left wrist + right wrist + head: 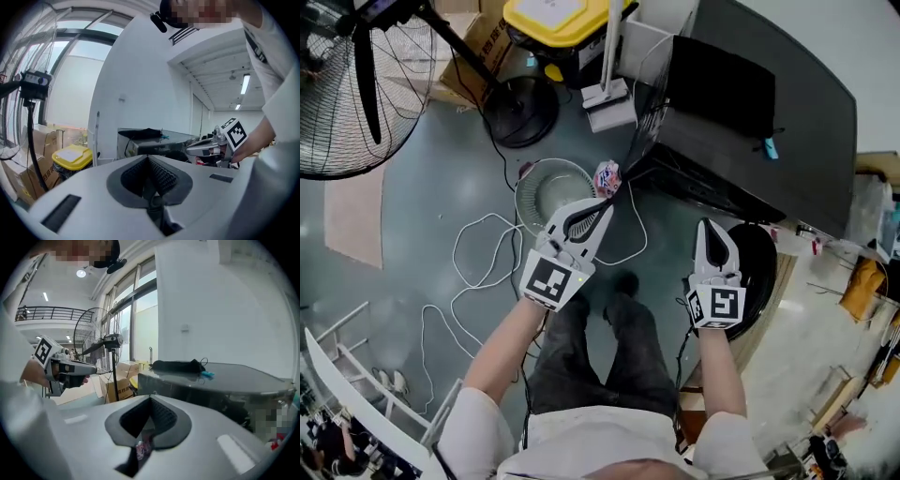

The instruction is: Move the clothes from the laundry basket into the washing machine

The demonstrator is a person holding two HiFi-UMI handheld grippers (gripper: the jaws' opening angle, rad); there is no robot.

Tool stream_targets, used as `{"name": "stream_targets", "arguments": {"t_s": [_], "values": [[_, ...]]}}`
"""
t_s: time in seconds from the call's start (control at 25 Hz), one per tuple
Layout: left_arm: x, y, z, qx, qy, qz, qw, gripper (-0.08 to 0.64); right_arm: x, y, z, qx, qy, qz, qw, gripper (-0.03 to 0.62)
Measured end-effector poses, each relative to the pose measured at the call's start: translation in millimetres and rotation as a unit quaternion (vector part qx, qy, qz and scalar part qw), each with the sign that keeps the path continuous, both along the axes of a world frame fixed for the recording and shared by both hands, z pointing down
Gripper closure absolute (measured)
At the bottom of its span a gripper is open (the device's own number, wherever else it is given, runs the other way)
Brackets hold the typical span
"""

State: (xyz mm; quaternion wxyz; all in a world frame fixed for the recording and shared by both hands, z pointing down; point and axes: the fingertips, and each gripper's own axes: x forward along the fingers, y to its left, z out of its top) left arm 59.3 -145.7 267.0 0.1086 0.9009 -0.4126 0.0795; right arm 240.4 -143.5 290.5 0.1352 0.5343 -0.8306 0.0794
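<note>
L gripper (606, 202) & R gripper (710, 227): we keep both pressed together, no garment pinched. Laundry basket (522, 191) looks empty, prob. wrap-up. Next: check washing machine (787, 103) is loaded.

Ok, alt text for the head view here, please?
Seen from above, a standing person holds two grippers out in front, both with jaws closed: the left gripper over the edge of a round white basket on the grey floor, the right gripper beside a dark washing machine. A fan stands at upper left.

Grey floor (422, 187), looped white cable (478, 253), round white basket (519, 192), black fan base (520, 111), cardboard box (483, 37)
</note>
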Motion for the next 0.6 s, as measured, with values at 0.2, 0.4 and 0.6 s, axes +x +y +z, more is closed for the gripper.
{"name": "stream_targets", "arguments": {"t_s": [0.2,0.4,0.6], "values": [[3,23,-74,0.001,-0.006,0.008,0.9999,0.555,11,21,-75,-0.005,0.014,0.005,1.0,0.581],[-1,47,-146,0.001,-0.007,0.008,0.9999,0.555,14,44,-142,-0.021,0.006,0.012,1.0,0.581],[-9,67,-206,-0.005,0.011,-0.009,0.9999,0.555,14,65,-197,-0.023,-0.01,0.013,1.0,0.581]]}}
